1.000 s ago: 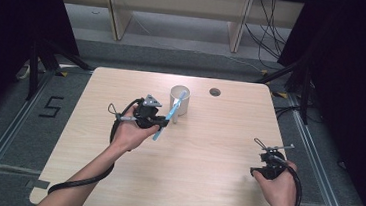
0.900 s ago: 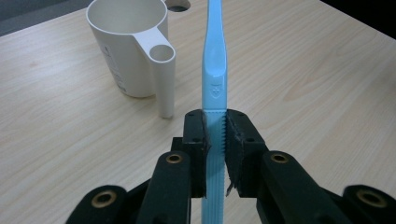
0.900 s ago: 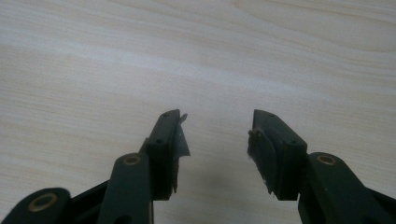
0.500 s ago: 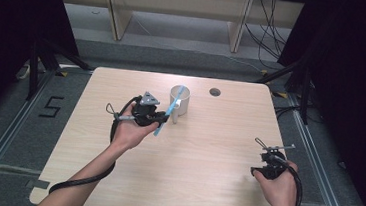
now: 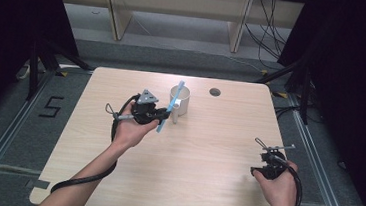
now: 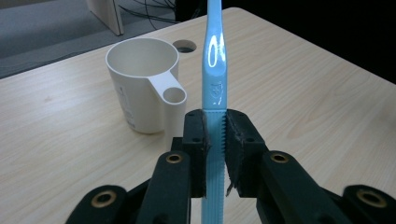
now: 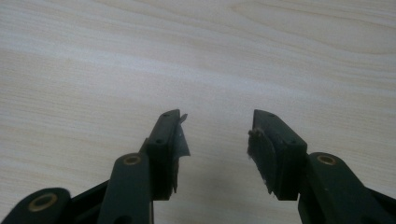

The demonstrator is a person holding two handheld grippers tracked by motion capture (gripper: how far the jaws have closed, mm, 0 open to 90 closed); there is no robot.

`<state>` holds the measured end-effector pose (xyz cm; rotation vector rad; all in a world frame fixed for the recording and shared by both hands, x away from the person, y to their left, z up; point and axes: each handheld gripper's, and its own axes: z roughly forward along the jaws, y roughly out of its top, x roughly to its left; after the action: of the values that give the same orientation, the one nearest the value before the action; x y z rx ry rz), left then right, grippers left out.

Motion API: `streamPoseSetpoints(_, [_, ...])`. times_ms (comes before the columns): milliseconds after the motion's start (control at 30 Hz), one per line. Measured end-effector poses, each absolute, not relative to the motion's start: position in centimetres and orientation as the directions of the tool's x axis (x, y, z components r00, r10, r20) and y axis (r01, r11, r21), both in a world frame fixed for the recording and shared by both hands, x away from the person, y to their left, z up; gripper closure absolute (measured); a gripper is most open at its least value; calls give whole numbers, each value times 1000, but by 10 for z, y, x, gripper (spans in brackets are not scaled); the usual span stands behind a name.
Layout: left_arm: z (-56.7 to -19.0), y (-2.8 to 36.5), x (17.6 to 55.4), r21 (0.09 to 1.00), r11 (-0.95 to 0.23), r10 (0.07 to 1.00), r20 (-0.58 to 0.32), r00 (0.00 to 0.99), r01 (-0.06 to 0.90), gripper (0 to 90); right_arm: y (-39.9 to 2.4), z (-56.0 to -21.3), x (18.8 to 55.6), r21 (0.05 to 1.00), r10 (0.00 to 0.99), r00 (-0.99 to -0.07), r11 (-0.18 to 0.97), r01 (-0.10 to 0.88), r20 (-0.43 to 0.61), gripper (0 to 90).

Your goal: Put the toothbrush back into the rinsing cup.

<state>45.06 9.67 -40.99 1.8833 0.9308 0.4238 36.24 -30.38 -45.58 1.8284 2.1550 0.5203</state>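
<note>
A light blue toothbrush point(image 6: 214, 70) stands nearly upright between the jaws of my left gripper point(image 6: 215, 128), which is shut on its handle. In the high view the left gripper point(image 5: 162, 115) holds the toothbrush point(image 5: 170, 106) just left of a white cup point(image 5: 181, 99), the brush's top end leaning over the cup's rim. The cup point(image 6: 142, 88) has a round-holed handle pointing toward me and looks empty inside. My right gripper point(image 7: 215, 135) is open over bare wood, nothing between its jaws; it sits near the table's front right point(image 5: 261, 171).
The light wooden table point(image 5: 206, 155) has a round cable hole point(image 5: 215, 92) behind the cup. Wooden shelving legs and cables lie on the floor beyond the far edge. Dark metal rails run along both sides of the table.
My left gripper has carried the toothbrush up and toward the cup, tilting it more upright with its top now above the rim. The right gripper has stayed put.
</note>
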Motion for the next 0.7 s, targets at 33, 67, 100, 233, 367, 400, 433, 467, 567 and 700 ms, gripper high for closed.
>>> streamPoseSetpoints(33, [-410, 97, 451, 872, -248, 755, -99, 648, 422, 786, -304, -456, 362, 440, 986, -168, 143, 886, 19, 539])
streamPoseSetpoints(67, [-410, 97, 451, 874, -243, 756, -101, 647, 421, 786, -304, -455, 362, 439, 986, -168, 142, 887, 20, 538])
streamPoseSetpoints(100, [-410, 97, 451, 874, -243, 756, -101, 647, 421, 786, -304, -455, 362, 439, 986, -168, 142, 887, 20, 538])
streamPoseSetpoints(233, [-411, 97, 453, 877, -243, 759, -93, 644, 413, 786, -304, -455, 362, 452, 987, -163, 142, 881, 8, 539])
streamPoseSetpoints(367, [-413, 97, 453, 886, -232, 762, -91, 641, 402, 786, -303, -456, 362, 442, 987, -156, 125, 888, 33, 539])
streamPoseSetpoints(400, [-413, 97, 453, 887, -232, 763, -89, 640, 399, 786, -305, -456, 362, 443, 986, -165, 136, 886, 27, 539])
streamPoseSetpoints(433, [-413, 97, 453, 887, -232, 763, -89, 640, 399, 786, -305, -456, 362, 443, 986, -165, 136, 886, 27, 539])
streamPoseSetpoints(467, [-413, 97, 454, 893, -225, 765, -86, 638, 390, 786, -303, -456, 362, 437, 989, -143, 113, 892, 36, 539])
streamPoseSetpoints(567, [-413, 96, 454, 896, -220, 764, -87, 639, 385, 786, -306, -459, 364, 448, 985, -169, 138, 883, 30, 539])
streamPoseSetpoints(700, [-411, 96, 455, 907, -209, 763, -82, 641, 365, 786, -306, -459, 364, 447, 984, -177, 151, 882, 16, 539])
